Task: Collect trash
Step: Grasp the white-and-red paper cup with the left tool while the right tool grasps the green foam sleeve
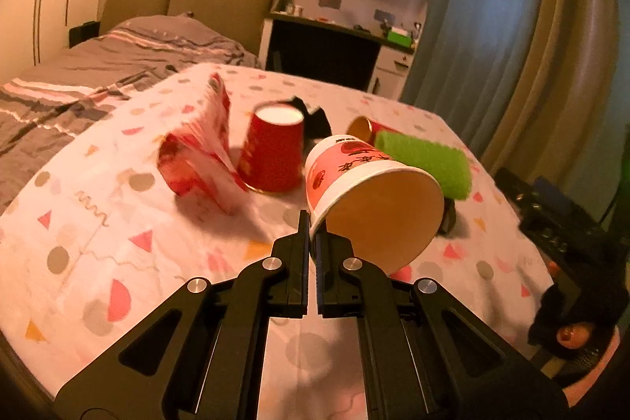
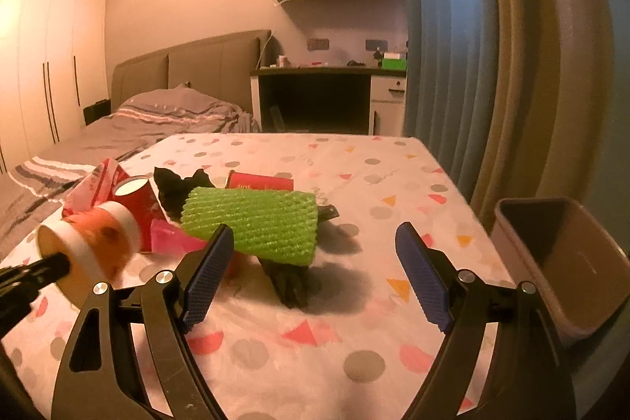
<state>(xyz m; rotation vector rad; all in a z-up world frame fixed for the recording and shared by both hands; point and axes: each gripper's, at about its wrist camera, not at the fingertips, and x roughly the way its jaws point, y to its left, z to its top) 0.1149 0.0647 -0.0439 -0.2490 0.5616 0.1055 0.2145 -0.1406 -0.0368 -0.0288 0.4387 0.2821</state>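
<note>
Pinched by its rim, the paper bowl (image 1: 366, 191) hangs off the table (image 1: 118, 223) in the left gripper (image 1: 313, 235), jaws nearly closed, presumably for binning. Right gripper (image 2: 315, 274) gapes wide toward the green foam sleeve (image 2: 252, 223); the bin (image 2: 559, 262) waits beside the table's right edge.

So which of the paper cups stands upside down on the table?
The plain red cup, white base up, rim on the cloth. The printed cup is held in the left gripper; another red cup lies sideways.

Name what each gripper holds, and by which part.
Left gripper pinches the paper cup by its open rim. Right gripper is open, holding nothing.
</note>
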